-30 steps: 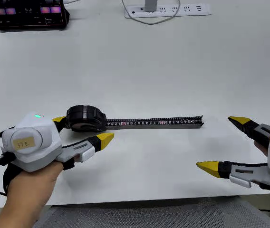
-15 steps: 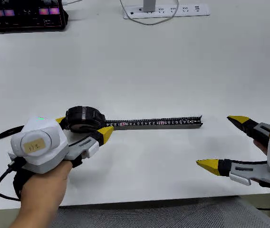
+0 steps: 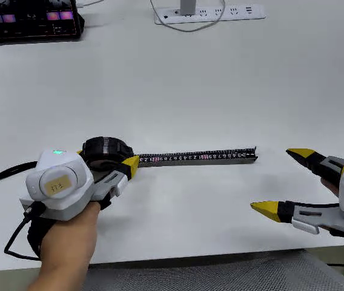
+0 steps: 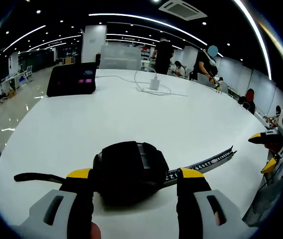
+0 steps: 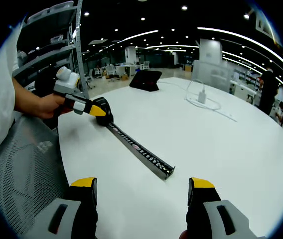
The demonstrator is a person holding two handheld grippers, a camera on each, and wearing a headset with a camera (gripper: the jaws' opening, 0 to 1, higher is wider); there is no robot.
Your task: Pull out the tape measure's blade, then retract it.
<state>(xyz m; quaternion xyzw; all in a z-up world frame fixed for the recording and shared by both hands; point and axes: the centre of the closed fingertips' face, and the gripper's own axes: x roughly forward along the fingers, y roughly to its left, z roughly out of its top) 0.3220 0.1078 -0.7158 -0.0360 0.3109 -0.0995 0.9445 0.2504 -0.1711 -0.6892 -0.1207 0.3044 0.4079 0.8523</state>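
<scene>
The left gripper [image 4: 135, 174] is now further forward, jaws spread around the tape measure [image 3: 105, 150] by the table's [image 3: 220, 91] front edge, blade [image 3: 196, 156] out toward the spread-jawed right gripper [image 3: 281, 180], bare table beyond.

bright overhead light, soft shadows

in the head view the white worktop [image 3: 220, 91] is evenly and brightly lit from above and sharp across the frame. faint, soft shadows lie under the blade [image 3: 196, 157] and beside the right tongs [image 3: 272, 180]. both gripper views bend strongly toward their edges, where ceiling light strips [image 4: 146, 21] curve into long arcs over a dim background. there the worktop glows near white. the floor [image 4: 7, 114] at the left edge of the left gripper view shines with reflections.
</scene>
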